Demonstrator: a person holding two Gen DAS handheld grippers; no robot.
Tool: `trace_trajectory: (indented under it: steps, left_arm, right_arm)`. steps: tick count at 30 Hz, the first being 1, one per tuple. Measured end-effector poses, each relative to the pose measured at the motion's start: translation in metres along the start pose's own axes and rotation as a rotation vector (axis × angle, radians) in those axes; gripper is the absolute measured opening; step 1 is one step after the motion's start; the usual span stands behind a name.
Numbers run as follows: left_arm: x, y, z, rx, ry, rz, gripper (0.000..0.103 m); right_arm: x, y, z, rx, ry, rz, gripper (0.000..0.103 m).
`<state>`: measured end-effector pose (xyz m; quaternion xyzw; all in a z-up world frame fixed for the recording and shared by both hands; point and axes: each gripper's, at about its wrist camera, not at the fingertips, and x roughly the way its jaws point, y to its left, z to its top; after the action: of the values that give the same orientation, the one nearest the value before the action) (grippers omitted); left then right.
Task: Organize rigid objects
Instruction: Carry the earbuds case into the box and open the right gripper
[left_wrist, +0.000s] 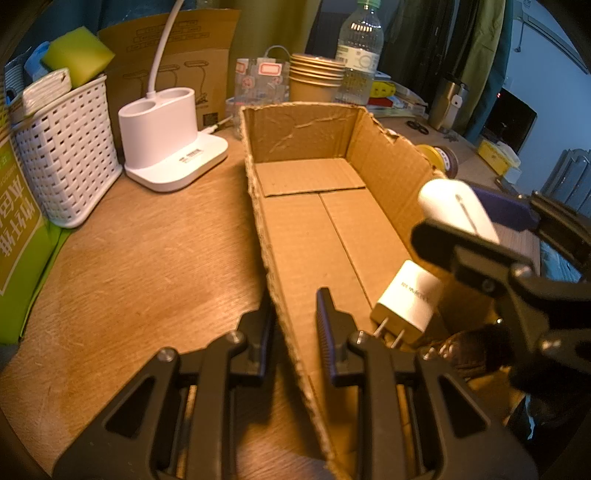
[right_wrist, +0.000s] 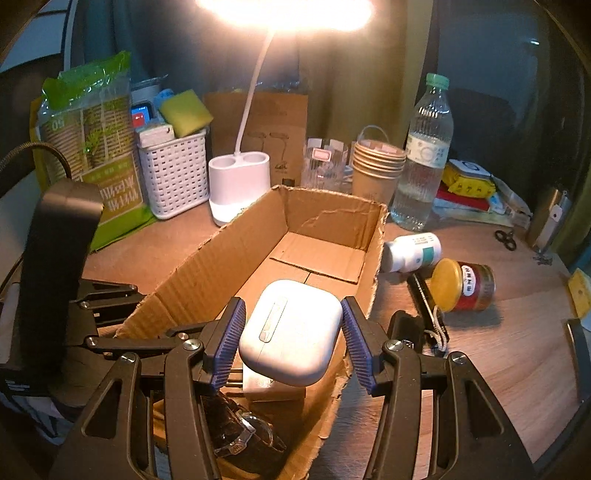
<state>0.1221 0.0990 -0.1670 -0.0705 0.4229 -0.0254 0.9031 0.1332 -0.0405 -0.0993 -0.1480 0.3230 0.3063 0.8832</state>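
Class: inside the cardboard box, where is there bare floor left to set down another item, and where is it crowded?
The cardboard box has bare floor at its far end, below the back wall. The near end is crowded: white charger, dark object, and white case between the right hand-held gripper fingers.

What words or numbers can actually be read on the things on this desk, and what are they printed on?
"50": on the green pack of paper cups, seen mirrored or upside down.
Large white Chinese characters on that same pack: visible, but I cannot read them reliably.
Grey print on the white charger in the cardboard box: too blurred.
Labels on the water bottle, pill bottle, red jar and lamp base: too small to read.
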Motion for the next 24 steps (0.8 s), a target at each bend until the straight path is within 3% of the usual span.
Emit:
trace_trajectory:
  steps: [24]
  left_arm:
    - [-0.0005, -0.0009, -0.0003, -0.002, 0.001, -0.001, 0.023]
  right_arm:
    - [0.0022, 0.0032, -0.0013, 0.01, 0.014, 0.025, 0.056]
